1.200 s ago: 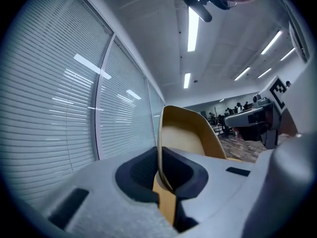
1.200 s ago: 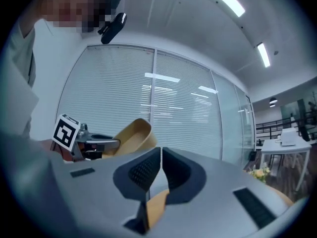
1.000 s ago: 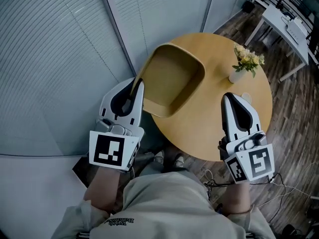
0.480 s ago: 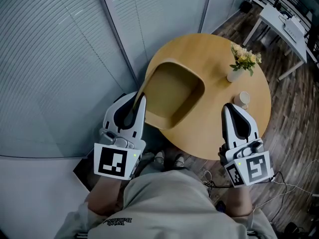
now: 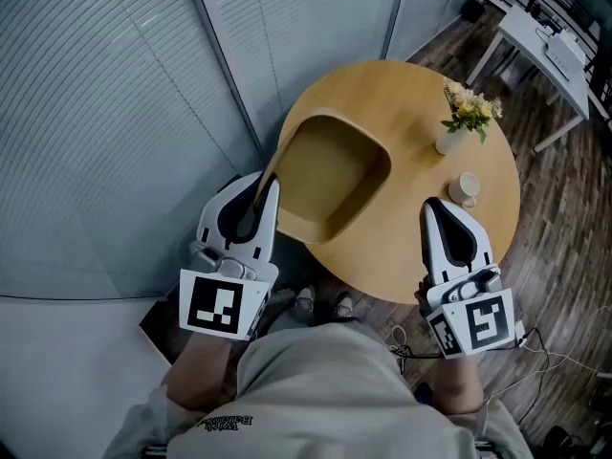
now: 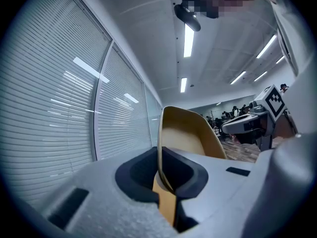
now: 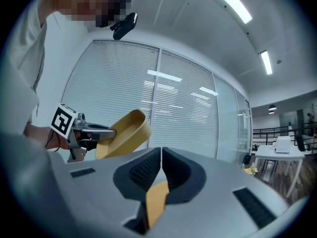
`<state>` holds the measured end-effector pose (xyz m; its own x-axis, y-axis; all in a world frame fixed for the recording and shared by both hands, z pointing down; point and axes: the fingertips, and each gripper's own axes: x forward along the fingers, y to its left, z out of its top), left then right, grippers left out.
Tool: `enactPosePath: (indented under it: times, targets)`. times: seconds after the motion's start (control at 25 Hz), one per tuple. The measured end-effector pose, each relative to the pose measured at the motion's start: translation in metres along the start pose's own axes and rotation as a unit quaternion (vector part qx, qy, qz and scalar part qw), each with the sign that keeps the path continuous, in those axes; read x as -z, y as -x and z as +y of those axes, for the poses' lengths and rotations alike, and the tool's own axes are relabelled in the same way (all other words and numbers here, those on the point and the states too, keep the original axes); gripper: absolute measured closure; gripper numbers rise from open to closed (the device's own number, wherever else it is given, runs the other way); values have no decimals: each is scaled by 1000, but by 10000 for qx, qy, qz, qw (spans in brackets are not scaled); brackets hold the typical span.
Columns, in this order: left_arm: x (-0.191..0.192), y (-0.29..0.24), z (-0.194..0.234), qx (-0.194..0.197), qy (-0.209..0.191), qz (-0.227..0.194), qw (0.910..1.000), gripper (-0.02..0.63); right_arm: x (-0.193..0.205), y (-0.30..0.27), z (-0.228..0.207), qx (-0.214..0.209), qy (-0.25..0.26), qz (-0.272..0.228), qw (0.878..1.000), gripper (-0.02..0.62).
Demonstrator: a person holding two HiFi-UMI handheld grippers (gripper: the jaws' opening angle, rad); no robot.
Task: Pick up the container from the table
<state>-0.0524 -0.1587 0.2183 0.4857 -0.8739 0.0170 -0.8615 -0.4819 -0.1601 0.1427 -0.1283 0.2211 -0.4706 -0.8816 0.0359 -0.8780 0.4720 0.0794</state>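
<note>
The container (image 5: 335, 170) has come slightly toward me; my left gripper (image 5: 266, 187) clamps its rim (plain only in the left gripper view). My right gripper (image 5: 435, 208) is closed, empty, above the round table (image 5: 421, 94); blinds (image 5: 115, 113) stand beyond.

The left tongs (image 6: 160, 175) clamp the rim of the container (image 6: 187, 135) (tan, seemingly tipped upright).

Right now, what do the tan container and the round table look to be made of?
Container: probably moulded plastic with a matte tan finish; its wall is thin, seamless and round-cornered. Table: wood or a wood-look laminate with a smooth satin finish; the top is an even warm yellow, and no grain shows clearly enough to tell which.
</note>
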Motion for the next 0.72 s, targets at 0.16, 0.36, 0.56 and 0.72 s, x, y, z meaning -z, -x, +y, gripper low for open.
enactPosePath:
  times: [0.16, 0.36, 0.56, 0.72]
  targets:
    - [3, -1, -1, -3, -12, 19, 10000, 574, 1, -2, 1, -43, 56, -1, 10000, 563]
    - [1, 2, 2, -40, -1, 5, 10000, 574, -1, -4, 3, -78, 72, -5, 9999, 563]
    - [3, 2, 4, -58, 1, 22, 10000, 574, 0, -6, 5, -90, 93, -9, 9999, 563]
    - [11, -4, 10, -98, 49, 41, 9999, 574, 3, -13, 4, -104, 121, 24, 9999, 563]
